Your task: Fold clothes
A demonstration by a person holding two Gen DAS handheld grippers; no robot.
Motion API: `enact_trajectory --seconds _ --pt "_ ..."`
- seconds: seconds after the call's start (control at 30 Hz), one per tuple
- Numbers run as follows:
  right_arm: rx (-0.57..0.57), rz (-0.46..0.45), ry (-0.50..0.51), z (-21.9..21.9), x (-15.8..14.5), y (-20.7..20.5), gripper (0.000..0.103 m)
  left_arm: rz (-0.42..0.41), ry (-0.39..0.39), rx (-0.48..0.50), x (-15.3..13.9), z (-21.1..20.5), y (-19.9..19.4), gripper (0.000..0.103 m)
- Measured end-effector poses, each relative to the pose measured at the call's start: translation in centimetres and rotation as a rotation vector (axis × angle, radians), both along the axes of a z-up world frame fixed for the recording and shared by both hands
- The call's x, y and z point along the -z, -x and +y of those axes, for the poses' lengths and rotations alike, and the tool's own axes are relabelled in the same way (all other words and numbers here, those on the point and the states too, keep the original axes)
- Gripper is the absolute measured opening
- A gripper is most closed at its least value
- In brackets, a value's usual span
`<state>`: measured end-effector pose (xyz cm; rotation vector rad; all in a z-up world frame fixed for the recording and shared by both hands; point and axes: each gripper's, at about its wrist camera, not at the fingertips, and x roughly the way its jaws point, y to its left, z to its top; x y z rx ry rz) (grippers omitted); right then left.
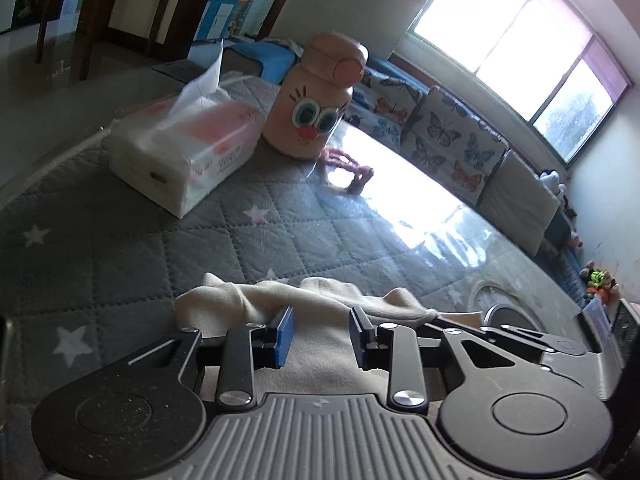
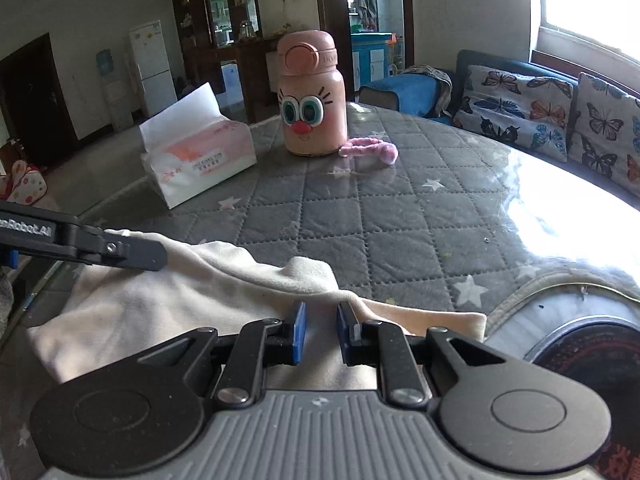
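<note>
A cream cloth (image 1: 320, 356) lies crumpled on the grey quilted table cover (image 1: 168, 264), close to the near edge. My left gripper (image 1: 321, 336) hangs low over it, blue pads apart, with flat cloth showing in the gap and a ridge bunched against the left pad. In the right wrist view the same cloth (image 2: 168, 300) spreads to the left. My right gripper (image 2: 321, 330) sits on it with a narrow gap between the pads and a raised fold just beyond the tips. One black finger of the left gripper (image 2: 132, 254) rests over the cloth's far left edge.
A pink bottle with a cartoon face (image 2: 310, 96) stands mid-table, a tissue pack (image 2: 200, 156) to its left and a pink hair band (image 2: 370, 148) to its right. A round dark inset (image 2: 584, 344) sits at the near right. A sofa with butterfly cushions (image 2: 520, 100) runs behind.
</note>
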<state>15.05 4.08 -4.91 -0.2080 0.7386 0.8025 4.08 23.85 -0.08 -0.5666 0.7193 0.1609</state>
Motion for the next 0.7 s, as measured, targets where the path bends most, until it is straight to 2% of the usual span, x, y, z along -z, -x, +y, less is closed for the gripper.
enact_trajectory --seconds 0.13,0.27,0.47,0.7 --pt "-0.012 0.001 -0.003 -0.2 -0.1 -0.2 0.018 0.017 0.003 -0.003 0.7 0.1 -0.6 0.033" --pt "-0.035 -0.005 0.002 -0.8 -1.0 0.5 0.033 0.009 -0.002 -0.004 0.3 0.0 -0.2 0.033" --pt "-0.089 -0.025 0.020 -2.5 -2.6 2.8 0.034 -0.012 -0.018 0.039 -0.9 -1.7 0.9 0.033" --pt "-0.152 -0.047 0.060 -4.3 -3.1 6.4 0.034 -0.022 -0.026 0.117 -1.3 -5.0 2.9 0.033"
